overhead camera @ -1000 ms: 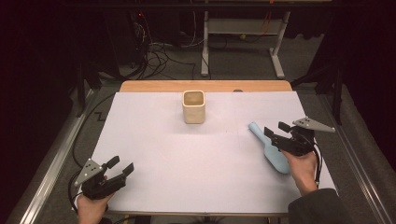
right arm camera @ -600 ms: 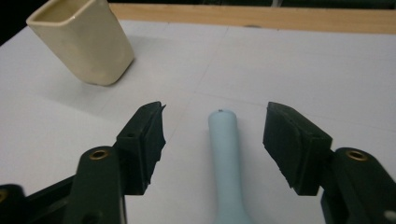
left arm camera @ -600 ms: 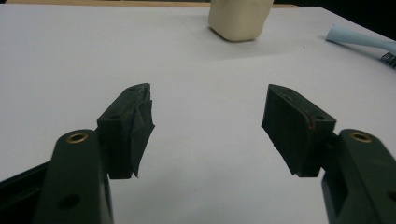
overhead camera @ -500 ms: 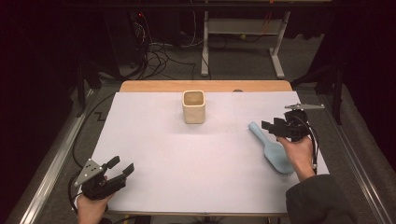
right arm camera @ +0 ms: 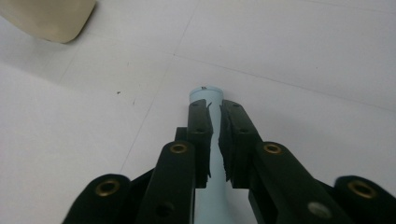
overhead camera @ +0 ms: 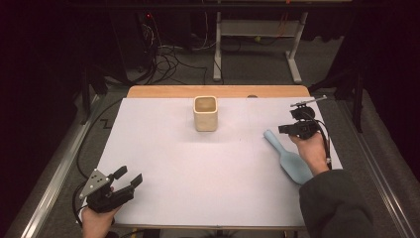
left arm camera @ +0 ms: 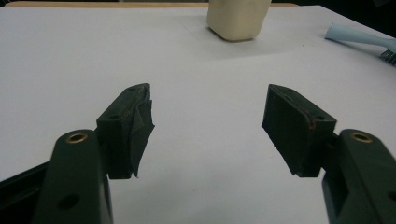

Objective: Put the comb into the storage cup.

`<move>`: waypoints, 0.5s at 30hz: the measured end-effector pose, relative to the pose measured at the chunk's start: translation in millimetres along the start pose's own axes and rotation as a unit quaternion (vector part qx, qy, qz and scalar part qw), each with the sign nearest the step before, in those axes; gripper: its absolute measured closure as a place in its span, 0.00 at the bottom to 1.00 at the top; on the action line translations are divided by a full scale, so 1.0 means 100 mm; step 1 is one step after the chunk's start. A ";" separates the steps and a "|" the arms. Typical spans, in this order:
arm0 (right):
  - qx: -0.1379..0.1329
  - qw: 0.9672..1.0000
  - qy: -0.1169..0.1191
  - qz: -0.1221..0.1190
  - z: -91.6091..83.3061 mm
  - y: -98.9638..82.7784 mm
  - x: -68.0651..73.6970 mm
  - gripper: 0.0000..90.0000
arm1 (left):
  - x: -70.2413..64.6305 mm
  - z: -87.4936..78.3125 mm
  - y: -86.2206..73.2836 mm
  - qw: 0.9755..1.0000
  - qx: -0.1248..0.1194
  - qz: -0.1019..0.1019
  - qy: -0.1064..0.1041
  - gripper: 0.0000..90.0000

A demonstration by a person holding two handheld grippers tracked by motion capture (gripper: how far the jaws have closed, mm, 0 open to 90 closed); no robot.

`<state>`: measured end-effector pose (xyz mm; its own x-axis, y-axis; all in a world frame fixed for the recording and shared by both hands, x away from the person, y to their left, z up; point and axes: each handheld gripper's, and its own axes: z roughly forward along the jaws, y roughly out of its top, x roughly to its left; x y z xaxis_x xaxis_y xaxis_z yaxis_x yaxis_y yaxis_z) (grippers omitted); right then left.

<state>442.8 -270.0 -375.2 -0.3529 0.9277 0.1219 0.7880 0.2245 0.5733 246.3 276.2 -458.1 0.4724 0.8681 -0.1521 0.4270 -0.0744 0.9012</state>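
A light blue brush point(overhead camera: 292, 163) lies flat on the white table cover point(overhead camera: 198, 188) at the right, its handle point(right arm camera: 205, 93) pointing toward a cream cup point(overhead camera: 205, 114) standing at the back middle. My right gripper point(overhead camera: 282, 130) sits right over the end of that handle. Its jaws have just been closing and now leave only a narrow slit point(right arm camera: 215, 105). Blue shows through the slit, and the handle runs out wider past the tips, so I cannot tell whether the pads pinch it. My left gripper point(overhead camera: 128, 176) rests at the front left corner, open point(left arm camera: 208, 126), with nothing between its jaws.
The cup point(left arm camera: 238, 18) and the brush's handle point(left arm camera: 355, 37) lie far ahead of the left jaws. Wide bare cover stretches between the two hands. A wooden strip point(overhead camera: 218, 91) edges the table's far side, with cables and a frame on the floor beyond.
The right hand has moved back along the brush toward its handle end and tipped downward, and its jaws have gone from wide open to nearly together. The left hand and brush stayed put.
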 end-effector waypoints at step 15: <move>0.062 0.998 -0.027 0.005 0.32 0.11 -0.02 1.00 | -0.01 0.00 0.00 1.000 0.002 0.002 -0.002 0.37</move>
<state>468.7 -259.6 -395.0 -0.3202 0.9439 0.0812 0.8491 0.2479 0.4665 246.0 275.1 -458.1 0.4779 0.8654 -0.1507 0.4278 -0.0794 0.9004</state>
